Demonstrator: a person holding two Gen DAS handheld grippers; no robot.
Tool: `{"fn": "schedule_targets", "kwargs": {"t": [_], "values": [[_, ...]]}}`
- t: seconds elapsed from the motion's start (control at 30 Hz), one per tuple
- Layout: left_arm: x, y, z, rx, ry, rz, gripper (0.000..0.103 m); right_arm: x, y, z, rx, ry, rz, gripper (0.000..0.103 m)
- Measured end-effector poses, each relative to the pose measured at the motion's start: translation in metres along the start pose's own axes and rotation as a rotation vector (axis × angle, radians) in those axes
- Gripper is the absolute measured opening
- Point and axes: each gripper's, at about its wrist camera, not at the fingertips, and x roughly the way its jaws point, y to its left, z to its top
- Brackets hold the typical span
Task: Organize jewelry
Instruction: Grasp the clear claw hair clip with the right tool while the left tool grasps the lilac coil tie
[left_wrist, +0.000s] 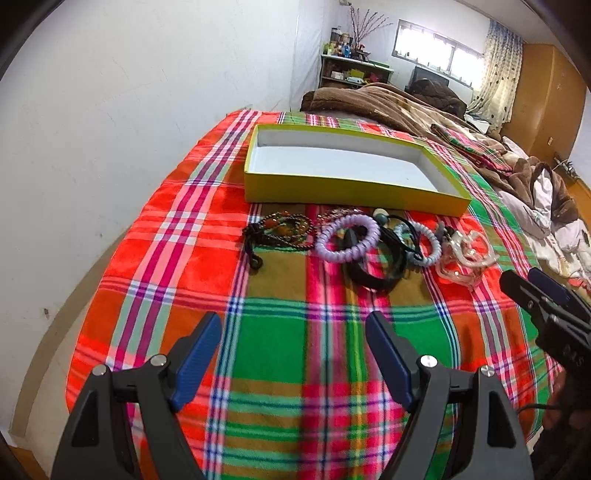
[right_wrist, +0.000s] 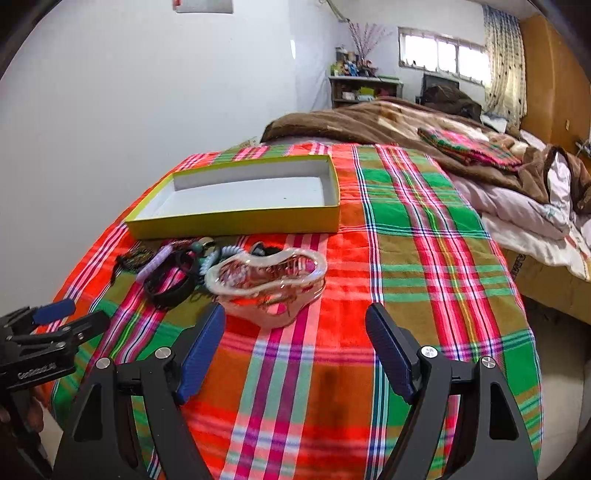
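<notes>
My left gripper (left_wrist: 293, 334): jaws spread wide, nothing between them, hovering over the plaid cloth (left_wrist: 280, 332) near its front edge. My right gripper (right_wrist: 295, 325): jaws also spread, empty, held over the same cloth just short of the clear glass dish (right_wrist: 269, 280). Each gripper shows at the edge of the other's view.

Jewelry lies in one loose row across the middle of the cloth, between my grippers and the box. From the left in the left wrist view:
- dark beaded strands with amber and green beads (left_wrist: 284, 230), a black cord trailing toward me
- lilac coil bracelet (left_wrist: 347, 238), partly over a black band (left_wrist: 369, 273)
- pale blue coil ring (left_wrist: 424, 243), touching the black band
- the clear glass dish, at the right end of the row, wavy rim, sitting upright; contents too blurred to tell

Pieces overlap; individual counts unclear.

Behind the row, close to it: shallow yellow-green box (left_wrist: 332, 192), white inside, open top, nothing in it, long side facing me, toward the far left part of the cloth.

Beyond the cloth's far edge: rumpled brown blanket (right_wrist: 369, 118) and pale bedding (right_wrist: 517, 214). White wall (left_wrist: 129, 110) to the left.
</notes>
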Motion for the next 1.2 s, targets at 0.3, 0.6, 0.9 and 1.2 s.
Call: {"fn": "schedule_targets", "kwargs": {"t": [0.3, 0.6, 0.9, 1.2], "values": [[0.007, 0.025, 0.017, -0.048, 0.000, 0.022, 0.082, 0.036, -0.006, 0.017, 0.118, 0.079, 0.084, 0.073], [0.011, 0.042, 0.021, -0.084, 0.011, 0.001, 0.080, 0.044, -0.007, 0.020, 0.173, 0.108, 0.132, 0.032], [0.013, 0.030, 0.035, -0.041, 0.020, -0.093, 0.076, 0.035, -0.016, 0.025, 0.166, 0.089, 0.130, 0.011], [0.019, -0.025, 0.047, 0.139, 0.028, -0.224, 0.064, 0.023, -0.027, 0.028, 0.157, 0.056, 0.109, 0.007]]}}
